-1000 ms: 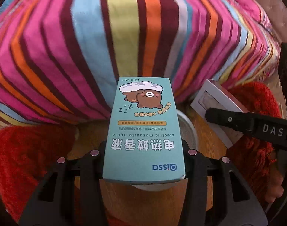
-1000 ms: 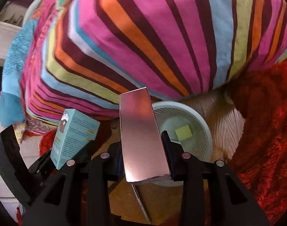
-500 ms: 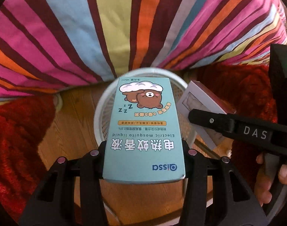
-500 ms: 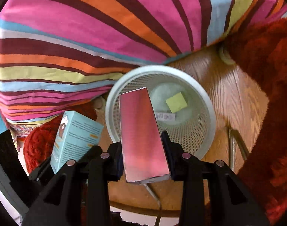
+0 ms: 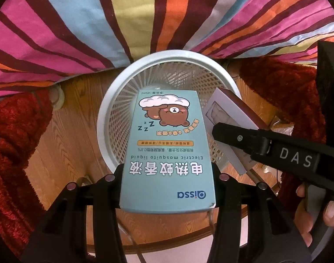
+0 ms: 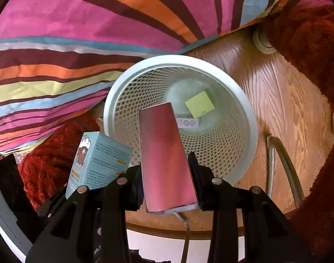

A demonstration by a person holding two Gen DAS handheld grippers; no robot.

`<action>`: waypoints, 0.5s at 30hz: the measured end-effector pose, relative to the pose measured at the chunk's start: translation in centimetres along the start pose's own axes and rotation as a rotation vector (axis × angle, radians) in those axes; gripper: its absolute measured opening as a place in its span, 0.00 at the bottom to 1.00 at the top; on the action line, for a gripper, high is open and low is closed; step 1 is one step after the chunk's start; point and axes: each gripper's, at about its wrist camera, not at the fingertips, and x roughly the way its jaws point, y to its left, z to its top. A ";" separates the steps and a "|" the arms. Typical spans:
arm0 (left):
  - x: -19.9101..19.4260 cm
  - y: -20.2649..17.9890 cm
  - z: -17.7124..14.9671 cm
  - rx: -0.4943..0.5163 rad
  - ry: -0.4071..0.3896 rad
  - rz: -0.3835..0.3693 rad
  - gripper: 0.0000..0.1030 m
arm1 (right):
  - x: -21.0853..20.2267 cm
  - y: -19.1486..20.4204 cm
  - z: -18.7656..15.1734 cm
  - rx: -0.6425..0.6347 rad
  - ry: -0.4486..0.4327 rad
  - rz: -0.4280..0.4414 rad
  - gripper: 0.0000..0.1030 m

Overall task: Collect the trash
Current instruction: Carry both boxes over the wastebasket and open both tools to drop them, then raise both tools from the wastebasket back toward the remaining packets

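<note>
While both of my claws point steeply down at the floor, each one is clamped on a box above the white mesh wastebasket (image 6: pixel 243 131).

Left side: my left claw (image 5: pixel 167 173) grips the teal mosquito-liquid box (image 5: pixel 167 153) by its long sides, near the lower end. Bear print faces the camera, lettering upside down. In the left wrist view the box covers the middle of the basket mouth, so its far end sits over the opening, not past the rim (image 5: pixel 114 100). In the right wrist view the same box (image 6: pixel 99 160) appears at the basket's left edge, just outside the rim as seen from there.

Right side: my right claw (image 6: pixel 169 175) is closed on the narrow pink-red box (image 6: pixel 164 160), pads on both long edges. Its far end reaches over the basket interior. From the left wrist view this box (image 5: pixel 228 118) shows a pale face and crosses the basket's right rim; part of my right hand (image 5: pixel 315 219) shows on the claw's handle.

Basket contents: a yellow-green sticky note (image 6: pixel 199 107) and a small white label (image 6: pixel 187 123) lie on the bottom.

Surroundings: basket stands on the wooden floor (image 6: pixel 287 109), its far rim at the hanging edge of the striped bedspread (image 5: pixel 101 22). Red shaggy rug (image 6: pixel 315 43) lies on the floor at the right.
</note>
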 end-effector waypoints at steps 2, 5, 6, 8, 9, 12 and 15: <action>0.3 0.1 0.2 0.000 0.011 0.001 0.47 | 0.4 0.0 0.0 -0.002 0.005 -0.004 0.33; 0.9 0.1 0.3 -0.004 0.038 -0.006 0.54 | 0.9 -0.1 0.2 0.005 0.009 -0.005 0.34; 1.2 0.2 0.4 -0.006 0.047 -0.001 0.68 | 1.0 -0.2 0.2 0.013 0.010 0.007 0.39; 1.5 0.3 0.4 -0.010 0.058 0.016 0.77 | 0.7 -0.3 0.4 0.032 0.003 0.007 0.63; 1.7 0.4 0.5 -0.012 0.060 0.023 0.78 | 0.4 -0.4 0.4 0.042 -0.010 0.001 0.67; 1.6 0.7 0.5 -0.026 0.057 0.029 0.78 | 0.1 -1.0 0.5 0.071 -0.030 0.007 0.68; 1.5 1.0 0.6 -0.043 0.052 0.032 0.78 | 0.1 -1.3 0.4 0.082 -0.026 0.008 0.68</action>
